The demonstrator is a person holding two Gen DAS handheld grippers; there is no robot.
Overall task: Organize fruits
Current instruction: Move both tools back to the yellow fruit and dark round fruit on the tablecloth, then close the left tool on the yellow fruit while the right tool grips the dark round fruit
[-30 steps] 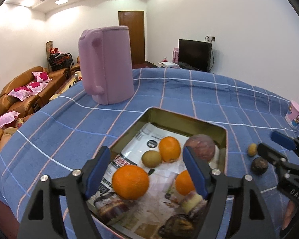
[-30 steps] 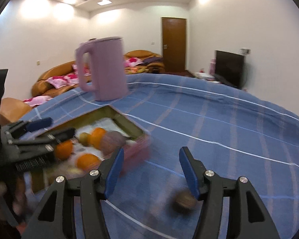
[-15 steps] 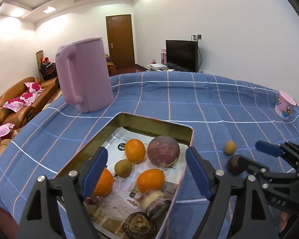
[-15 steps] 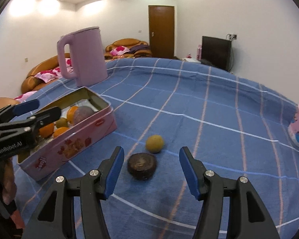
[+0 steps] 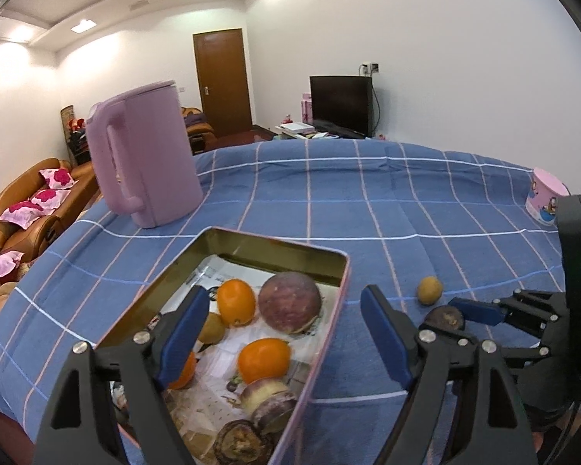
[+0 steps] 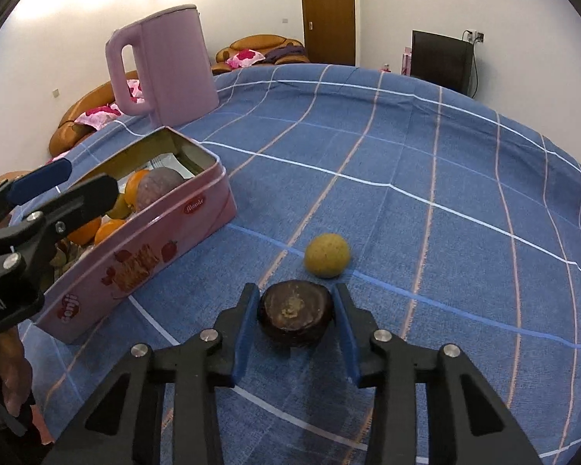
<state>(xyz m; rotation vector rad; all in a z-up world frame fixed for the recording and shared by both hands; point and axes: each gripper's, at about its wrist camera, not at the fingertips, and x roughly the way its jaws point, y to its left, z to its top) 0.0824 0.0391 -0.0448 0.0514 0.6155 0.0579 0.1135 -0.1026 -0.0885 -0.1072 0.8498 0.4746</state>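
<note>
**Right gripper closed on a dark fruit beside the tin**

The right gripper point(image 6: 295, 323) had just been closing, and its blue pads point(image 6: 243, 333) pressed on either side of a dark brown fruit point(image 6: 295, 312) that sat on the blue checked tablecloth point(image 6: 426, 155). A small yellow fruit point(image 6: 326, 255) lay just beyond it, apart from the pads. The pink tin point(image 6: 143, 259) stood to their left, nearer the table's left edge, with its lid off. It held oranges point(image 5: 264, 360), a large reddish-purple fruit point(image 5: 289, 302), a greenish fruit point(image 5: 212, 327) and several dark fruits point(image 5: 238, 440) on printed paper. The left gripper point(image 5: 282, 341) hung above the near end of the tin; its jaws stood wide apart with nothing gripped between them. A pink kettle point(image 5: 145, 155) stood upright beyond the tin, towards the far left corner. A pink cup point(image 5: 544, 201) sat near the right edge.
</note>
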